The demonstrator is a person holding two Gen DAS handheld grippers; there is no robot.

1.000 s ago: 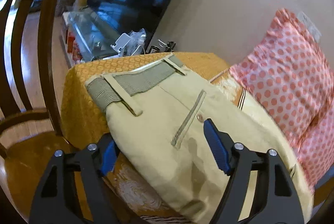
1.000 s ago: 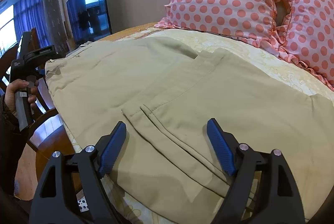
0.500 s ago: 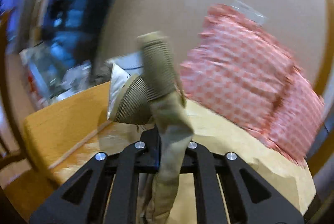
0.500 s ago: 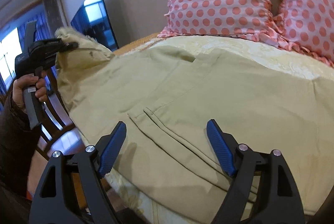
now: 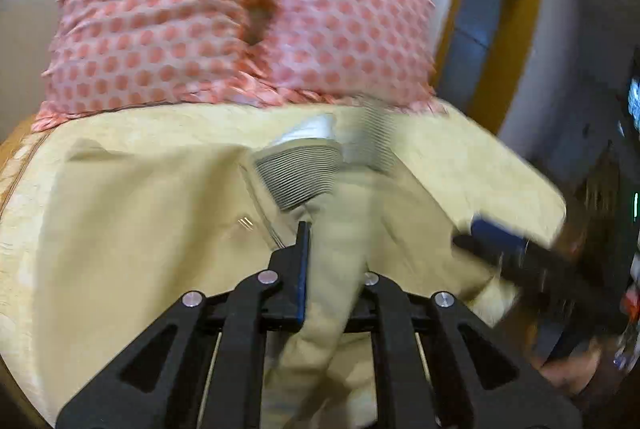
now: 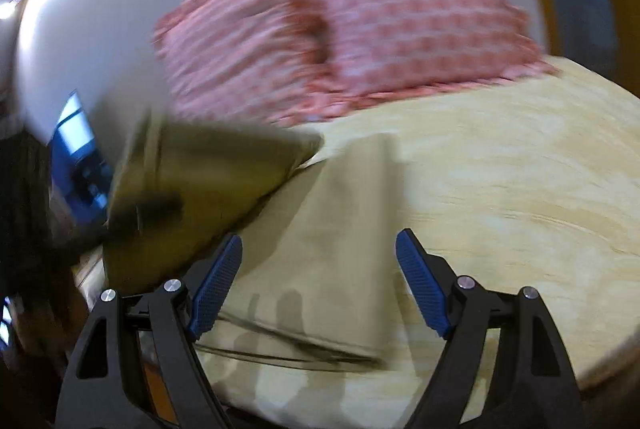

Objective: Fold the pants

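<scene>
Beige pants (image 5: pixel 132 229) lie on a bed. My left gripper (image 5: pixel 332 257) is shut on the pants' waist end, with the ribbed grey waistband (image 5: pixel 300 177) bunched just beyond its tips, held over the rest of the pants. In the right wrist view the lifted waist part (image 6: pixel 208 185) hangs folded over at left, with the left gripper a dark blur on it. My right gripper (image 6: pixel 320 281) is open and empty, just above the flat pants (image 6: pixel 328 261) near the bed's front edge. It shows blurred in the left wrist view (image 5: pixel 496 241).
Two pink polka-dot pillows (image 5: pixel 240 21) lean against the wall at the bed's head, also in the right wrist view (image 6: pixel 360 29). The bed has a pale yellow patterned cover (image 6: pixel 520 169). A doorway (image 5: pixel 480 17) is at right, a TV (image 6: pixel 76 153) at left.
My left gripper shut on the waistband, lifted it and has swung it across toward the pillows and leg end. The right gripper stayed open and shifted right along the pants.
</scene>
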